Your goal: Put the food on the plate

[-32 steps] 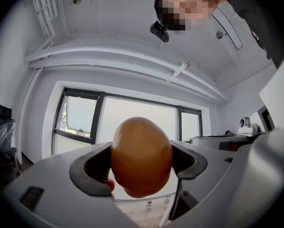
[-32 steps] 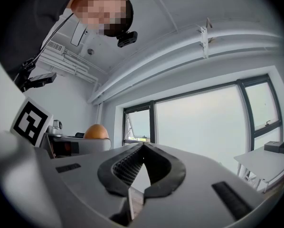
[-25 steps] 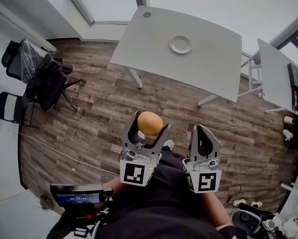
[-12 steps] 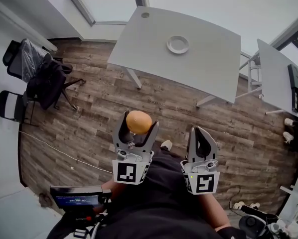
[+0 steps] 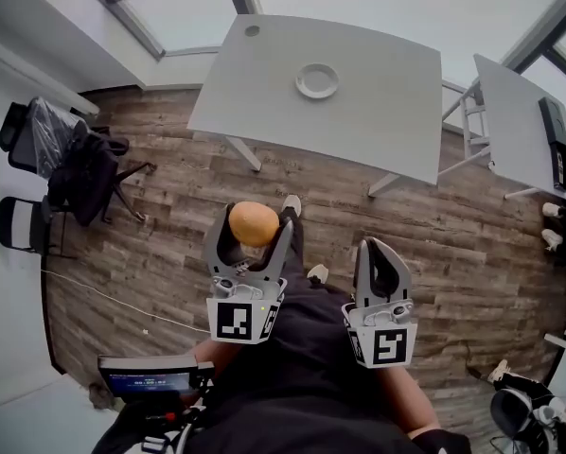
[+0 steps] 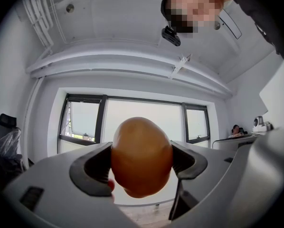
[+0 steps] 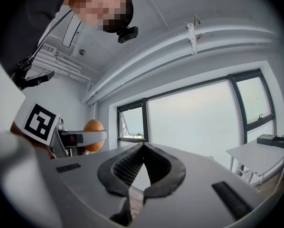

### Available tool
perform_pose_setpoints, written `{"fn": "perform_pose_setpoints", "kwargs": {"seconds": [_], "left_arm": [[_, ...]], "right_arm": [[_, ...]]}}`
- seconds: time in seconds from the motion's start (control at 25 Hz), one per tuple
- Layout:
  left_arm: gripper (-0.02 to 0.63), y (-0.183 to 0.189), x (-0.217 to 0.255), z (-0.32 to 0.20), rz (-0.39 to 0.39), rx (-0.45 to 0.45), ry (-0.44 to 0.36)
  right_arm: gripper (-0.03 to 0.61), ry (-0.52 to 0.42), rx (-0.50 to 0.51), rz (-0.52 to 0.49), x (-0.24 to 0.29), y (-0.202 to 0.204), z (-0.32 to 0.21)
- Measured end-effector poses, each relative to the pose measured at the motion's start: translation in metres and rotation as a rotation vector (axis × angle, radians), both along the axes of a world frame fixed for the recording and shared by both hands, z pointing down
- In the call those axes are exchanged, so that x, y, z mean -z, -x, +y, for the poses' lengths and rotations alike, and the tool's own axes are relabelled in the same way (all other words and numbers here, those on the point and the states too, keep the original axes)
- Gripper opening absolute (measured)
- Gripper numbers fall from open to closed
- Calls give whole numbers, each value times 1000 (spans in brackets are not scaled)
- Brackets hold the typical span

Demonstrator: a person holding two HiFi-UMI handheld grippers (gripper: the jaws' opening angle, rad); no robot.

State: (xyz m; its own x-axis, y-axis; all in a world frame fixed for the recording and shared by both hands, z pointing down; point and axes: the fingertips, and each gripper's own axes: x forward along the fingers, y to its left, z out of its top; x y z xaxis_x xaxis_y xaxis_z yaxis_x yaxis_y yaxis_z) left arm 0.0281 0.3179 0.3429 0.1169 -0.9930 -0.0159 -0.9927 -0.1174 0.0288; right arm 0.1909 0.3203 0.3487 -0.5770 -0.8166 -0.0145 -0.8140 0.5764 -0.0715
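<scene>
The plate [image 5: 317, 80] lies on the desk [image 5: 387, 112] at upper centre of the frame, chairs [image 5: 65, 159] at far left — well below, at lower centre, the food [image 5: 255, 222] sits between the left gripper's [image 5: 254, 225] jaws, the right gripper [image 5: 382, 246] just to its right.

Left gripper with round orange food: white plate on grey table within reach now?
Probably not: left gripper, gripping the orange food, is over wooden floor; white plate sits far off on grey table.

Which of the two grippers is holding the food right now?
The left gripper: its jaws clamp the round orange food. The right gripper has its jaws shut together, with nothing between them.
</scene>
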Motion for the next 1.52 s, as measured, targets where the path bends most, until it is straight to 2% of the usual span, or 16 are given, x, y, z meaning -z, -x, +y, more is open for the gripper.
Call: {"fn": "perform_pose_setpoints", "kwargs": {"seconds": [0.2, 0.6, 1.0, 1.4, 1.52], "left_arm": [[347, -20, -4, -15, 19, -64, -6], [347, -5, -13, -78, 63, -113, -1], [347, 32, -9, -160, 85, -130, 13], [347, 69, -14, -227, 97, -137, 45], [347, 91, -20, -250, 111, -151, 65]], "right_arm": [[-3, -4, -35, -10, 0, -9, -16], [-3, 12, -65, 0, -5, 11, -79], [-3, 29, 9, 28, 3, 76, -167], [-3, 55, 1, 75, 6, 112, -231], [-3, 62, -9, 86, 4, 136, -254]]}}
